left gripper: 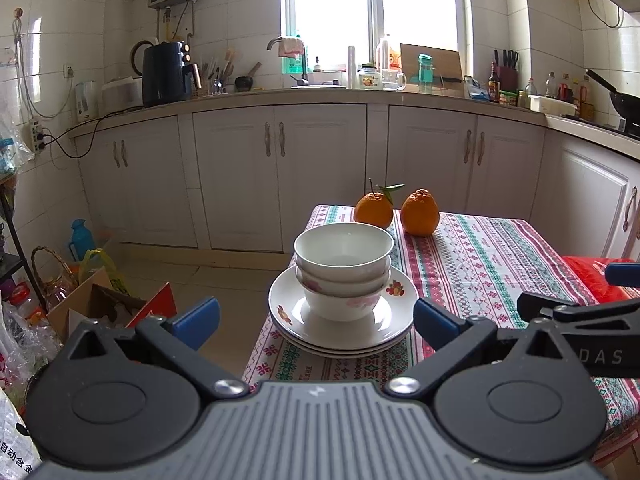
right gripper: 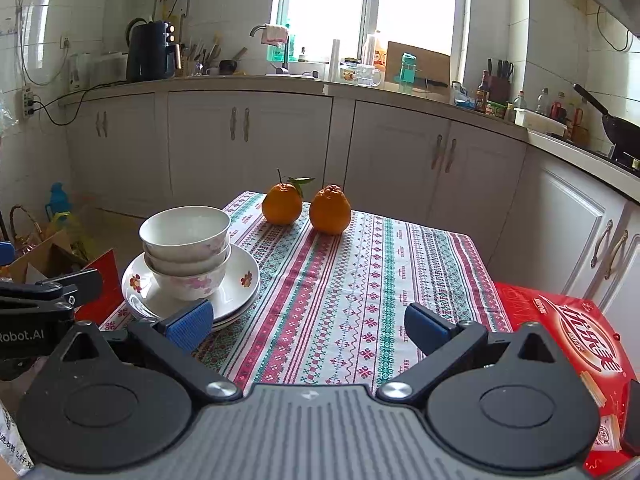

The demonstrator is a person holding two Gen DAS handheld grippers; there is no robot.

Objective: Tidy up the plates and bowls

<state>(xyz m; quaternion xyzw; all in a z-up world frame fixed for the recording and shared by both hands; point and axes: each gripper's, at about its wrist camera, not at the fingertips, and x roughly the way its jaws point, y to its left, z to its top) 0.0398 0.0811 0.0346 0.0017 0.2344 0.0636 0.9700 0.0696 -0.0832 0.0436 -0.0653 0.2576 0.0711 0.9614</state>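
Three white floral bowls [left gripper: 343, 272] are nested in a stack on a stack of white floral plates [left gripper: 396, 322] at the near left corner of the table. The same bowls [right gripper: 186, 252] and plates [right gripper: 240, 280] show at the left of the right wrist view. My left gripper [left gripper: 316, 322] is open and empty, just in front of the plates with its jaws wide apart. My right gripper [right gripper: 306, 326] is open and empty over the tablecloth, to the right of the plates.
The table has a patterned cloth [right gripper: 360, 280]. Two oranges [right gripper: 306, 206] sit at its far edge. A red box [right gripper: 568, 328] lies at the right edge. Cardboard boxes and bags [left gripper: 100, 300] stand on the floor to the left. Kitchen cabinets [left gripper: 280, 172] run behind.
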